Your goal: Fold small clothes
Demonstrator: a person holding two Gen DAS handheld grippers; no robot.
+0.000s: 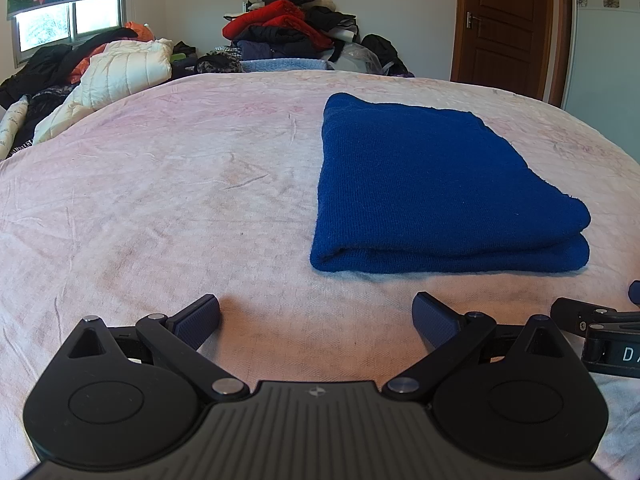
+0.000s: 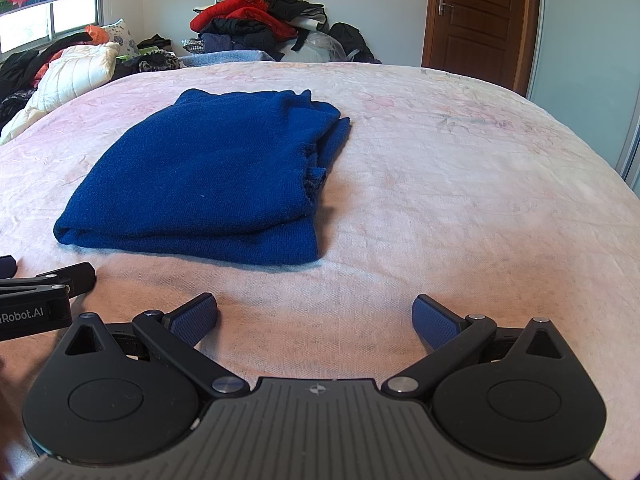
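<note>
A dark blue knit garment [image 1: 424, 184] lies folded into a thick rectangle on the pale pink bed cover [image 1: 160, 200]. In the left wrist view it is ahead and to the right of my left gripper [image 1: 316, 316], which is open and empty, low over the cover. In the right wrist view the garment [image 2: 212, 176] lies ahead and to the left of my right gripper [image 2: 316, 316], also open and empty. Each gripper shows at the edge of the other's view: the right one [image 1: 600, 328] and the left one [image 2: 44, 284].
A heap of red, black and dark clothes [image 1: 288, 28] is stacked at the far side of the bed. White quilted bedding and dark clothes [image 1: 108, 76] lie at the far left under a window. A brown door [image 1: 504, 24] stands at the far right.
</note>
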